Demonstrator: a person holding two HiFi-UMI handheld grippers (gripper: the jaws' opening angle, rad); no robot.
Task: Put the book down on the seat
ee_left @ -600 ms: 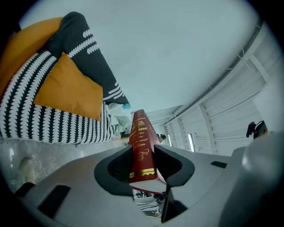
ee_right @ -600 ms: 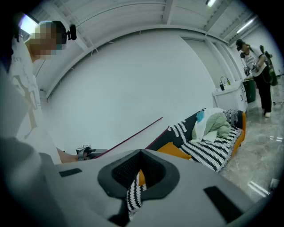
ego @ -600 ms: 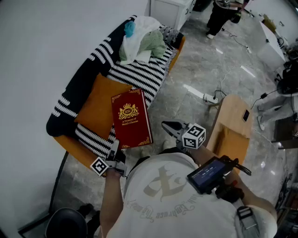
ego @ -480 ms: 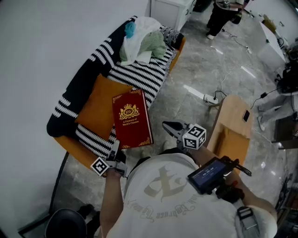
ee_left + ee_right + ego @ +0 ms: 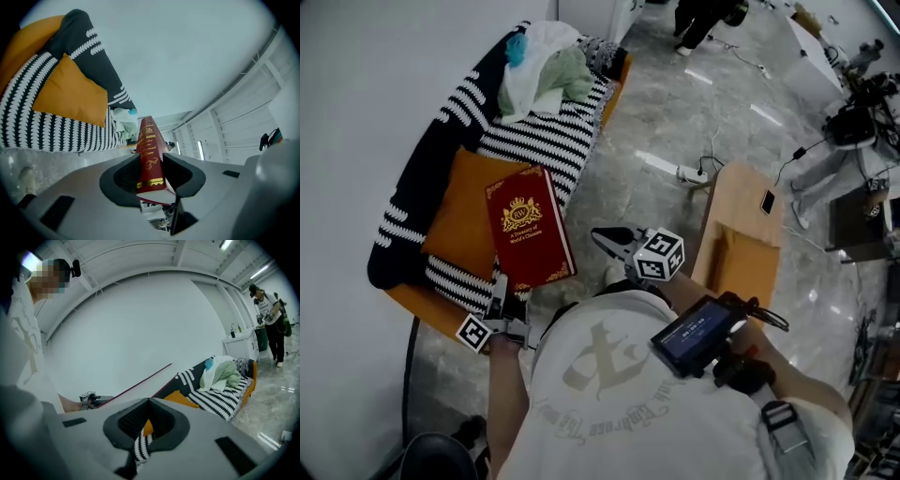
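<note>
As our left gripper [image 5: 500, 289] clenches the red book [image 5: 528, 228] at eleven o'clock, the jaws of our right gripper [image 5: 607, 237] meet empty.

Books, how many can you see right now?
1. The red book is clamped at its near end in the left gripper, over the striped sofa seat and the orange cushion. The clothes pile could hide others.

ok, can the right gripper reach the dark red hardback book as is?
Probably yes. The right gripper hangs empty, jaws together, just right of the dark red hardback book, nothing between them; it must open first.
</note>
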